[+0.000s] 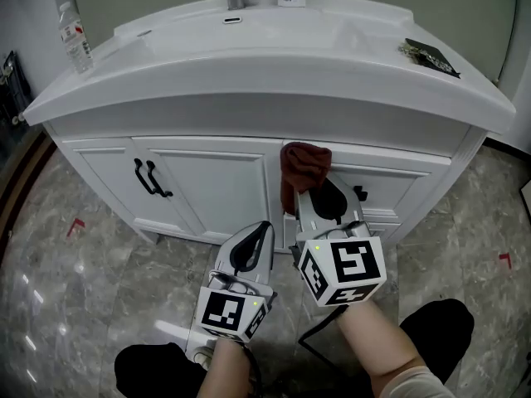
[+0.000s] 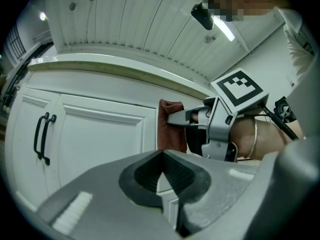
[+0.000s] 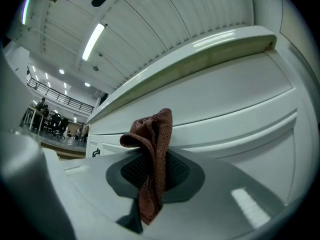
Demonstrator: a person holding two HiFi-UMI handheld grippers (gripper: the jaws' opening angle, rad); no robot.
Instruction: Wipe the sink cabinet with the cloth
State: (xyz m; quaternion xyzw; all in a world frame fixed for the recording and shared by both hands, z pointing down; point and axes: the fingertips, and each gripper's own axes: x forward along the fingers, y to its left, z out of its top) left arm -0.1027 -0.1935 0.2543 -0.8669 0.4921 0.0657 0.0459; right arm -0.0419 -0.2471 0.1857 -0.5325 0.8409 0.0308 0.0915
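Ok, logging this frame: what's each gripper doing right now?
Left gripper: closed, empty.
Right gripper: closed on the cloth.

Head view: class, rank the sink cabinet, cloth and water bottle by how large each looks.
1. sink cabinet
2. cloth
3. water bottle, narrower than the cloth; it stands farther from the camera, so true size is unsure.

Rust-brown cloth, bunched and hanging in loose folds, is clamped between the jaws of the right gripper and held against the upper front of the white sink cabinet, right of its black-handled doors.
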